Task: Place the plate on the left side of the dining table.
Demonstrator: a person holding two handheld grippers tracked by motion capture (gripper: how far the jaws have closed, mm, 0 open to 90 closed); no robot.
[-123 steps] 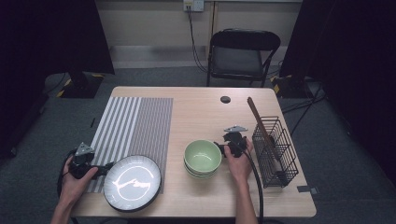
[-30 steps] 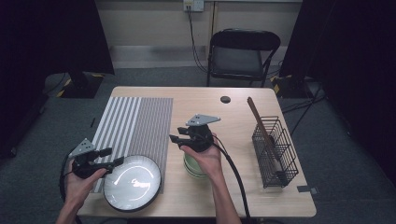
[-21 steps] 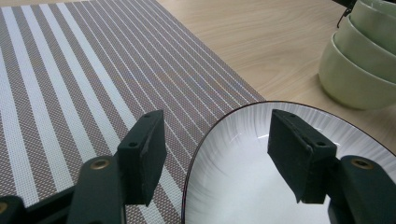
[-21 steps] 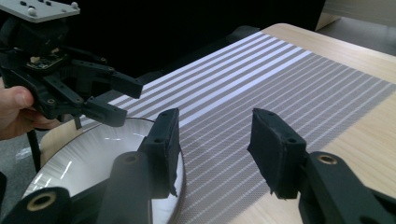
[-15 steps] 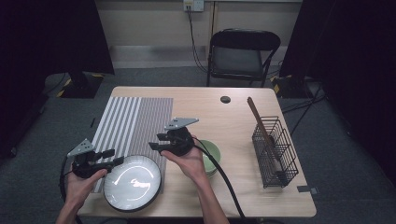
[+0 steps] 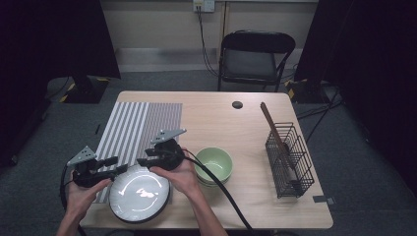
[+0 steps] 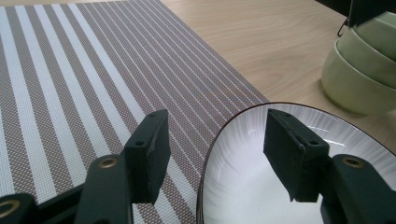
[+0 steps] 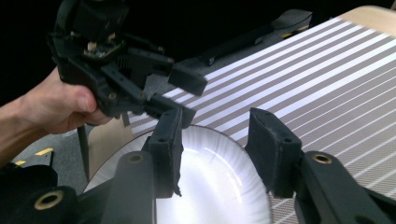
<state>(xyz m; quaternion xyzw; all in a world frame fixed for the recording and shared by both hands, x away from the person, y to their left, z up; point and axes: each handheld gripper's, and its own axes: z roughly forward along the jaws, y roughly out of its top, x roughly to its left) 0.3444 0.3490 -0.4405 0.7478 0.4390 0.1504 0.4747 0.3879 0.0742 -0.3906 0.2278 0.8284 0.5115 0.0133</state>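
Both tools are hovering open over the white plate [image 6: 139,192], which is lying at the table's [image 6: 236,123] near left edge, partly on the striped mat [image 6: 137,125]. Left tool [image 6: 112,164] is straddling its left rim; right tool [image 6: 145,160], empty, its far rim. No legible writing.

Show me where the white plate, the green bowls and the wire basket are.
white plate [image 6: 139,192]: high view, on its glossy middle.
green bowls [image 6: 214,164]: high view, inside the top bowl of the stack.
wire basket [image 6: 290,160]: high view, on its mesh side wall.
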